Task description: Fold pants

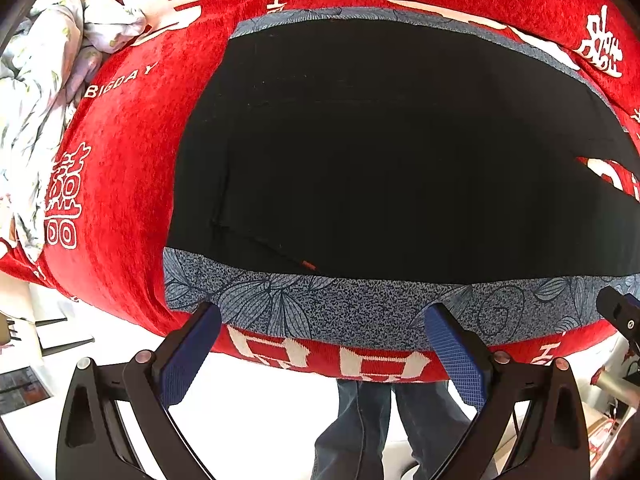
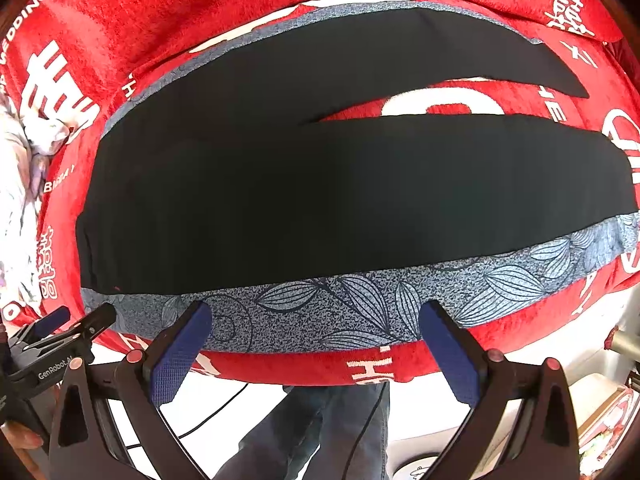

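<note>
Nearest the left wrist camera, the left gripper (image 1: 323, 320) hangs with its 2 blue-padded fingers (image 1: 188, 354) spread wide apart and nothing between them, poised just off the near edge of the bed. The right gripper (image 2: 316, 318) is likewise spread wide and holds nothing, at the same near edge; its own view catches the left gripper at the lower left, while the left view shows the tip of the right one at the far right edge. Below both, the person's legs in blue jeans (image 1: 384, 424) stand on a pale floor. Just past the fingertips lies a grey-blue cloth with a leaf print (image 2: 360, 304), spread over a red blanket with white characters (image 1: 120, 200). On that cloth rest the black pants (image 2: 300, 200), laid flat, the waist end toward the left and the 2 legs running to the right, parted by a narrow wedge of red blanket. Beyond, at the far left, a crumpled white floral quilt (image 1: 44, 80) sits on the blanket.
</note>
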A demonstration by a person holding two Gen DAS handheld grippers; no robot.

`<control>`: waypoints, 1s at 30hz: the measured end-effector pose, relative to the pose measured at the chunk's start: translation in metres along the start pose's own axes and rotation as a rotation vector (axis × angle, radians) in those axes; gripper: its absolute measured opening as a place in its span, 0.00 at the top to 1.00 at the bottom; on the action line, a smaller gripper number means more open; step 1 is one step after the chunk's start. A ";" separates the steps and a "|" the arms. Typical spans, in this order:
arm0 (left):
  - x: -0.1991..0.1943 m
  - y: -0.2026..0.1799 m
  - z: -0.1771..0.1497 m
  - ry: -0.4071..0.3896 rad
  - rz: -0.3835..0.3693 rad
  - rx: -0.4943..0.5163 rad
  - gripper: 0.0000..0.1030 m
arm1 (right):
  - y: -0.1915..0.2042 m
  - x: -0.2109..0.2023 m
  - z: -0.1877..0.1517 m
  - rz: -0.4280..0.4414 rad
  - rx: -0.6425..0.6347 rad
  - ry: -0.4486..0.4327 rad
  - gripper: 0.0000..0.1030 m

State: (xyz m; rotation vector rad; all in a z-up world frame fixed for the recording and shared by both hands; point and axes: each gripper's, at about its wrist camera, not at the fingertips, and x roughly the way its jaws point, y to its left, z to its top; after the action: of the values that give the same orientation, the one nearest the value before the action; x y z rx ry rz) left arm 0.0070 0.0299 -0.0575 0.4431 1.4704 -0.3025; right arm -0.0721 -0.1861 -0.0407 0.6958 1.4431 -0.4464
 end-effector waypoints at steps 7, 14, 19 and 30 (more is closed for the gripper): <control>0.003 0.000 -0.003 0.005 -0.002 -0.001 0.01 | -0.003 0.001 -0.001 0.035 0.014 -0.001 0.00; 0.005 0.000 -0.004 0.007 -0.008 0.001 0.01 | -0.005 0.004 -0.001 0.075 0.030 0.007 0.00; 0.008 0.003 -0.004 0.012 -0.007 0.001 0.01 | -0.004 0.006 -0.002 0.091 0.034 0.008 0.00; 0.021 0.066 -0.019 -0.013 -0.391 -0.092 0.01 | -0.009 0.025 -0.015 0.580 0.151 0.090 0.08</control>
State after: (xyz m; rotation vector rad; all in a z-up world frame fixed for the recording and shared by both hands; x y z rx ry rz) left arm 0.0226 0.0983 -0.0724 0.0754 1.5465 -0.5432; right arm -0.0867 -0.1789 -0.0661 1.2211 1.2252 -0.0700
